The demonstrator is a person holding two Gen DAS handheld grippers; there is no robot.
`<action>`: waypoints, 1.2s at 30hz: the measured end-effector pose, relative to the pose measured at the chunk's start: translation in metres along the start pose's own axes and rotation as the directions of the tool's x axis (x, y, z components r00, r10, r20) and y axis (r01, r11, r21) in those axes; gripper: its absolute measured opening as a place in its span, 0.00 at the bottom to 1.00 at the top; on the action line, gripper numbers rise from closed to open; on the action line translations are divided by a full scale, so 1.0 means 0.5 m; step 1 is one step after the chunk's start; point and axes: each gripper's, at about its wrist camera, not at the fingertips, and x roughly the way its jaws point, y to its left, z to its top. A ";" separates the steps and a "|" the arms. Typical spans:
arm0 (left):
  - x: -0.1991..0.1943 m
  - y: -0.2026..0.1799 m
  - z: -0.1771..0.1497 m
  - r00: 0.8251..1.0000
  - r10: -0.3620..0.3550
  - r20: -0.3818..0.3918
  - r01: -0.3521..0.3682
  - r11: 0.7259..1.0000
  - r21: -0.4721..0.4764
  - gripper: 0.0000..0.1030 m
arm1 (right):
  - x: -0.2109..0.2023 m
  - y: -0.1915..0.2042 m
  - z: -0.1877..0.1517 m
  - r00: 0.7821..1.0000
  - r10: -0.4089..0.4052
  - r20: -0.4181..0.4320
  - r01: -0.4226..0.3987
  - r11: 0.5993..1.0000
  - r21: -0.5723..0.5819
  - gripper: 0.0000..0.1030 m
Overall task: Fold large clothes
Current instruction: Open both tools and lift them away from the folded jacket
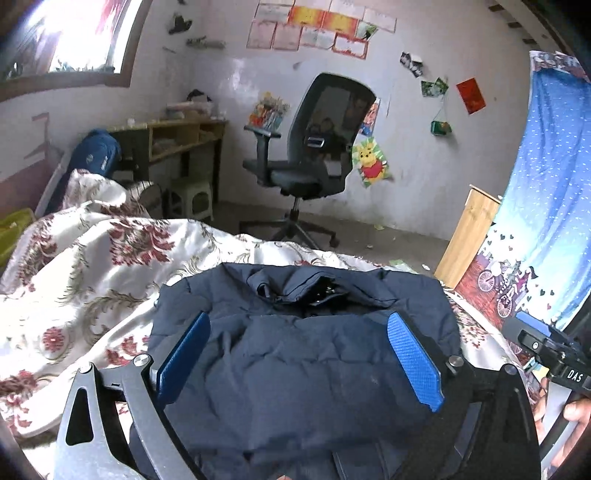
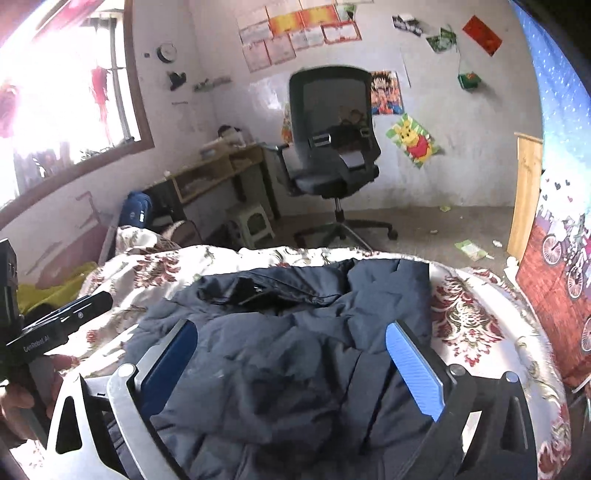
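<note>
A puffy navy quilted jacket (image 1: 295, 354) lies bunched on the floral white-and-red bedspread (image 1: 92, 277). The left claw (image 1: 299, 354) and right claw (image 2: 291, 365) both gape wide above it, collar at twelve o'clock.

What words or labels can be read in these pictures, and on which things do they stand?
"DAS": on the right gripper body.
"GenRobot.AI": on the left gripper body; small, so the reading is uncertain.
Wall papers: print too blurred to read.
Backpack: white logo too small to read.
Jacket: no text visible.
</note>
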 end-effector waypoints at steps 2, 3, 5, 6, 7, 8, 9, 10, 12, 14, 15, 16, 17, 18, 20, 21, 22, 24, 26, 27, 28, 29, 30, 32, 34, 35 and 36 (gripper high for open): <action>-0.041 -0.010 -0.004 1.000 0.004 0.019 -0.005 1.000 0.021 0.92 | -0.035 0.017 -0.003 1.000 0.000 0.010 0.000 1.000 -0.012 1.00; -0.057 -0.012 -0.006 1.000 0.007 0.025 -0.008 1.000 0.029 0.92 | -0.054 0.025 -0.004 1.000 0.003 0.014 -0.003 1.000 -0.021 1.00; -0.093 -0.014 -0.012 0.999 0.017 0.037 -0.018 0.999 0.047 0.92 | -0.089 0.046 -0.009 1.000 0.002 0.019 -0.001 0.999 -0.040 1.00; -0.110 -0.016 -0.015 0.999 0.016 0.043 -0.018 0.998 0.053 0.92 | -0.104 0.055 -0.012 1.000 0.002 0.021 -0.001 0.999 -0.048 1.00; -0.130 -0.018 -0.019 0.999 0.018 0.048 -0.021 0.998 0.060 0.92 | -0.117 0.064 -0.016 1.000 0.003 0.023 -0.002 0.998 -0.057 1.00; -0.148 -0.021 -0.023 0.998 0.023 0.052 -0.026 0.998 0.063 0.92 | -0.136 0.075 -0.021 1.000 0.005 0.026 -0.003 0.998 -0.067 1.00; -0.160 -0.021 -0.029 0.998 0.024 0.054 -0.028 0.997 0.065 0.92 | -0.151 0.083 -0.025 1.000 0.007 0.027 -0.005 0.997 -0.073 1.00; -0.176 -0.024 -0.036 0.998 0.026 0.056 -0.030 0.997 0.067 0.92 | -0.166 0.090 -0.031 1.000 0.011 0.028 -0.009 0.997 -0.076 1.00; -0.208 -0.029 -0.051 0.998 0.027 0.058 -0.032 0.997 0.074 0.92 | -0.192 0.101 -0.043 1.000 0.019 0.023 -0.017 0.997 -0.080 1.00; -0.236 -0.036 -0.068 0.998 0.035 0.056 -0.039 0.996 0.085 0.92 | -0.218 0.112 -0.056 1.000 0.020 0.020 -0.018 0.997 -0.082 1.00; -0.253 -0.041 -0.078 0.998 0.038 0.054 -0.043 0.995 0.092 0.92 | -0.231 0.117 -0.063 1.000 0.019 0.017 -0.018 0.996 -0.082 1.00; -0.266 -0.043 -0.087 0.998 0.041 0.054 -0.046 0.994 0.097 0.92 | -0.242 0.120 -0.071 1.000 0.020 0.015 -0.019 0.996 -0.081 1.00; -0.284 -0.049 -0.100 0.997 0.045 0.056 -0.051 0.993 0.102 0.92 | -0.256 0.125 -0.080 1.000 0.020 0.010 -0.019 0.997 -0.080 1.00; -0.299 -0.054 -0.110 0.997 0.048 0.058 -0.054 0.993 0.106 0.92 | -0.267 0.127 -0.087 1.000 0.022 0.005 -0.022 0.997 -0.078 1.00; -0.324 -0.063 -0.132 0.997 0.051 0.059 -0.057 0.992 0.111 0.92 | -0.288 0.134 -0.103 1.000 0.028 -0.004 -0.028 0.997 -0.077 1.00; -0.336 -0.065 -0.143 0.997 0.053 0.059 -0.059 0.992 0.112 0.92 | -0.301 0.136 -0.114 1.000 0.030 -0.007 -0.031 0.997 -0.078 1.00; -0.344 -0.066 -0.152 0.997 0.056 0.059 -0.062 0.992 0.112 0.92 | -0.310 0.139 -0.124 0.999 0.033 -0.010 -0.034 0.996 -0.079 1.00; -0.358 -0.068 -0.168 0.997 0.054 0.050 -0.059 0.992 0.114 0.92 | -0.329 0.145 -0.145 0.999 0.037 -0.017 -0.038 0.996 -0.085 1.00; -0.369 -0.072 -0.185 0.998 0.054 0.039 -0.059 0.991 0.117 0.92 | -0.344 0.150 -0.163 0.999 0.032 -0.019 -0.034 0.995 -0.091 1.00; -0.375 -0.073 -0.195 0.998 0.054 0.034 -0.057 0.991 0.121 0.92 | -0.353 0.152 -0.173 0.999 0.034 -0.019 -0.035 0.995 -0.093 1.00; -0.381 -0.072 -0.204 0.998 0.050 0.031 -0.053 0.991 0.124 0.92 | -0.360 0.154 -0.180 0.999 0.035 -0.018 -0.037 0.995 -0.093 1.00; -0.387 -0.075 -0.216 0.999 0.046 0.028 -0.049 0.990 0.128 0.92 | -0.367 0.156 -0.188 0.999 0.036 -0.018 -0.037 0.995 -0.095 1.00; -0.391 -0.074 -0.225 0.999 0.045 0.024 -0.048 0.990 0.132 0.92 | -0.374 0.158 -0.197 0.999 0.034 -0.019 -0.036 0.995 -0.098 1.00; -0.397 -0.070 -0.242 0.999 0.039 0.014 -0.040 0.990 0.135 0.92 | -0.381 0.165 -0.213 0.999 0.032 -0.023 -0.034 0.994 -0.108 1.00; -0.401 -0.068 -0.260 0.999 0.033 0.001 -0.033 0.990 0.137 0.92 | -0.384 0.168 -0.231 0.999 0.027 -0.033 -0.030 0.993 -0.118 1.00; -0.403 -0.066 -0.269 0.999 0.034 -0.005 -0.033 0.990 0.137 0.92 | -0.384 0.171 -0.242 0.999 0.023 -0.040 -0.028 0.992 -0.124 1.00; -0.404 -0.064 -0.278 0.999 0.034 -0.012 -0.032 0.990 0.137 0.92 | -0.381 0.175 -0.255 0.999 0.018 -0.050 -0.025 0.991 -0.132 1.00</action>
